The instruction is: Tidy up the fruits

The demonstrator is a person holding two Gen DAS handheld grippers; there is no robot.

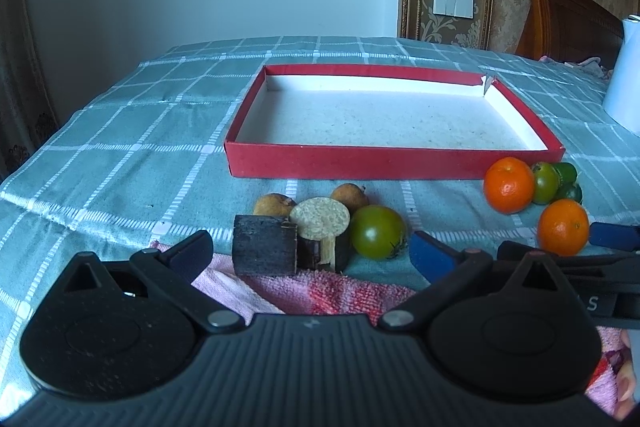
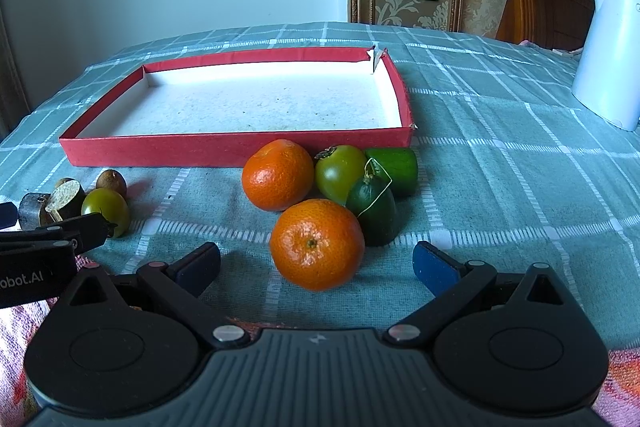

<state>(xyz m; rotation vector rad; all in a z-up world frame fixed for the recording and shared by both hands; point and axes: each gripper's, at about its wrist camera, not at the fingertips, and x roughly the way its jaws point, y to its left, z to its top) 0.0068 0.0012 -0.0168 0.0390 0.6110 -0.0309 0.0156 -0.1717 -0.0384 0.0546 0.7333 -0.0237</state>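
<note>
A shallow red box [image 1: 376, 163] [image 2: 168, 149] with a white inside lies empty on the checked cloth. In the left wrist view my left gripper [image 1: 310, 253] is open just short of two dark sugarcane pieces [image 1: 266, 251], a green tomato [image 1: 378, 237] and two small brown fruits [image 1: 349, 195]. In the right wrist view my right gripper [image 2: 316, 263] is open around the near side of an orange mandarin [image 2: 317, 243]. Behind it sit a second mandarin [image 2: 278, 174], a green tomato [image 2: 340, 173] and two dark green fruits [image 2: 374, 213].
A white kettle [image 2: 610, 55] stands at the far right of the table. A pink towel [image 1: 320, 289] lies under the grippers at the near edge. A wooden headboard [image 2: 540, 7] and a patterned wall rise behind. The left gripper's arm [image 2: 44, 247] shows at the right wrist view's left edge.
</note>
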